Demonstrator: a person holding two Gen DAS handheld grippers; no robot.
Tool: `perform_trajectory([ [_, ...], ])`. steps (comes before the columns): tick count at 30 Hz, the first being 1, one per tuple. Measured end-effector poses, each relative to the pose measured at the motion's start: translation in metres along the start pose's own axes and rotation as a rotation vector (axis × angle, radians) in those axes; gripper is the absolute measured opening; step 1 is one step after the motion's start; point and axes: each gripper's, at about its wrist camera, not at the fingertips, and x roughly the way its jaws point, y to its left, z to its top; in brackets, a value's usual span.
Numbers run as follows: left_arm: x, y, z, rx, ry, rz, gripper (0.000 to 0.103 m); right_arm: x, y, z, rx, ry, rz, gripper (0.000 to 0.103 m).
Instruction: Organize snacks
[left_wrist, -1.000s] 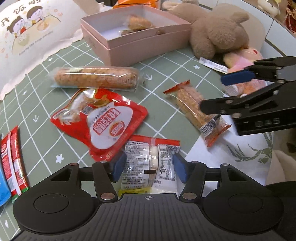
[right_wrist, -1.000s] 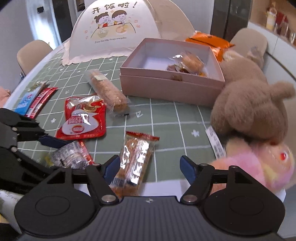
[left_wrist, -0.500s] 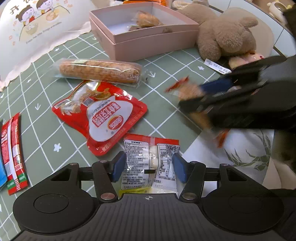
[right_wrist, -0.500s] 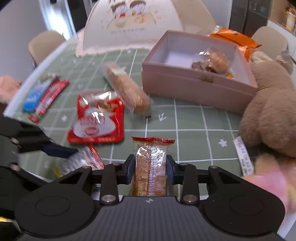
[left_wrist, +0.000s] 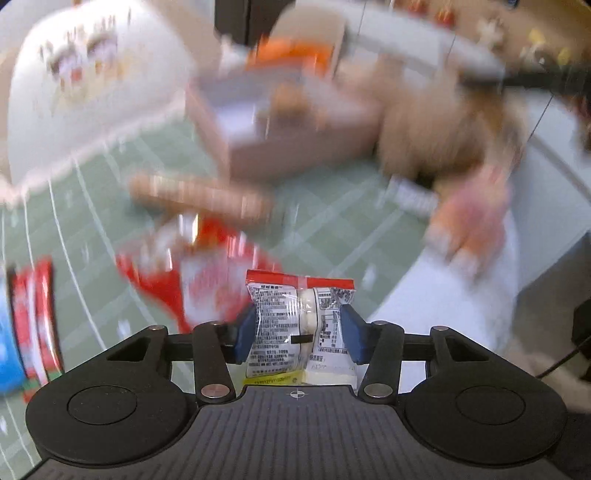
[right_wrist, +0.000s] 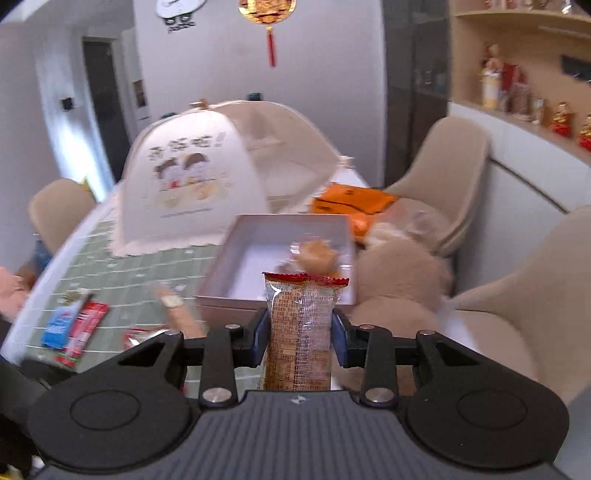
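L gripper (left_wrist: 297, 334) pitched steeply down at the table, jaws closing, blue pads (left_wrist: 246, 334) pressed on both sides of a clear printed snack pkt (left_wrist: 295, 325) w/ red top seam; pkt upright between the pads, off the tablecloth, white lump visible mid-pack. Rest of L wrist view badly motion-blurred: red pouch (left_wrist: 173, 269) just beyond the pkt on the left, long wrapped roll (left_wrist: 199, 194) farther back, pink box (left_wrist: 280, 122) far centre, brown plush (left_wrist: 443, 122) far right, red/blue sticks (left_wrist: 26, 332) at near left edge. R gripper (right_wrist: 300, 341) pointing shallower, more toward the far side of the table than down; jaws pulled in tight, pinching a biscuit bar in clear wrap (right_wrist: 300, 332), red crimped top edge up, bar standing vertical between the pads and raised off the table. In R wrist view the bar sits in front of the near wall of the pink box (right_wrist: 229, 273); box open, one wrapped bun-like snack (right_wrist: 317, 254) inside toward its right side. Green grid tablecloth (right_wrist: 122, 277) left of box, w/ blue and red sticks (right_wrist: 74, 325) near left edge, roll end (right_wrist: 177, 310) just left of the box's near corner. White mesh food cover (right_wrist: 207, 177) far left behind box, orange pkg (right_wrist: 351, 199) far right behind it, brown plush (right_wrist: 399, 280) touching box's right side. Can't tell whether either held pkt is over the box.
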Motion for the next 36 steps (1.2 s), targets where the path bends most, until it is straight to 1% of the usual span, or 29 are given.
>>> perform_trajectory([
  [2, -0.020, 0.003, 0.026, -0.021, -0.106, -0.030, 0.054, 0.000, -0.006, -0.007, 0.018, 0.025, -0.003, 0.035],
  [5, -0.031, 0.010, 0.076, -0.071, -0.257, -0.032, 0.054, 0.007, -0.008, -0.017, 0.043, 0.062, -0.003, 0.035],
  [7, -0.026, 0.018, 0.105, -0.119, -0.348, -0.032, 0.055, 0.010, -0.005, -0.024, 0.063, 0.076, 0.018, 0.035],
  [8, -0.016, 0.024, 0.118, -0.153, -0.382, -0.044, 0.056, 0.012, -0.003, -0.025, 0.070, 0.084, 0.035, 0.035],
  [9, -0.003, 0.029, 0.128, -0.179, -0.387, -0.051, 0.056, 0.014, 0.001, -0.026, 0.068, 0.090, 0.043, 0.035],
  [10, 0.012, 0.037, 0.134, -0.225, -0.390, -0.054, 0.055, 0.017, 0.004, -0.027, 0.063, 0.096, 0.047, 0.035],
  [12, 0.025, 0.048, 0.128, -0.303, -0.423, -0.066, 0.055, 0.024, 0.013, -0.029, 0.043, 0.110, 0.055, 0.035],
  [15, 0.026, 0.056, 0.106, -0.352, -0.468, -0.074, 0.054, 0.033, 0.020, -0.034, 0.030, 0.141, 0.061, 0.035],
  [16, 0.024, 0.058, 0.100, -0.353, -0.469, -0.076, 0.054, 0.036, 0.020, -0.035, 0.032, 0.152, 0.063, 0.035],
  [18, 0.022, 0.067, 0.090, -0.359, -0.435, -0.072, 0.054, 0.044, 0.019, -0.035, 0.038, 0.172, 0.063, 0.035],
  [21, 0.013, 0.083, 0.067, -0.442, -0.405, -0.045, 0.054, 0.053, 0.017, -0.023, 0.052, 0.171, 0.080, 0.035],
  [23, 0.005, 0.088, 0.046, -0.489, -0.390, -0.056, 0.054, 0.057, 0.018, -0.007, 0.056, 0.146, 0.096, 0.035],
  [26, -0.001, 0.089, 0.017, -0.523, -0.346, -0.070, 0.054, 0.065, 0.025, 0.034, 0.044, 0.051, 0.095, 0.035],
  [27, -0.001, 0.089, 0.008, -0.526, -0.324, -0.073, 0.054, 0.070, 0.028, 0.050, 0.041, -0.003, 0.089, 0.039],
  [28, -0.002, 0.088, 0.002, -0.528, -0.309, -0.073, 0.054, 0.076, 0.030, 0.063, 0.046, -0.055, 0.084, 0.054],
  [29, -0.002, 0.089, -0.005, -0.529, -0.290, -0.069, 0.054, 0.086, 0.033, 0.077, 0.045, -0.097, 0.067, 0.065],
  [30, -0.004, 0.090, -0.010, -0.529, -0.276, -0.063, 0.054, 0.098, 0.036, 0.087, 0.027, -0.099, 0.050, 0.072],
  [31, -0.007, 0.092, -0.018, -0.529, -0.259, -0.048, 0.054, 0.108, 0.041, 0.092, 0.013, -0.088, 0.041, 0.072],
  [32, -0.010, 0.094, -0.025, -0.528, -0.250, -0.032, 0.054, 0.119, 0.046, 0.094, 0.005, -0.060, 0.049, 0.072],
  [34, -0.017, 0.098, -0.041, -0.526, -0.223, 0.011, 0.054, 0.130, 0.058, 0.086, 0.009, 0.001, 0.140, 0.072],
  [36, -0.021, 0.103, -0.057, -0.532, -0.189, 0.053, 0.054, 0.141, 0.074, 0.066, -0.012, 0.080, 0.254, 0.072],
])
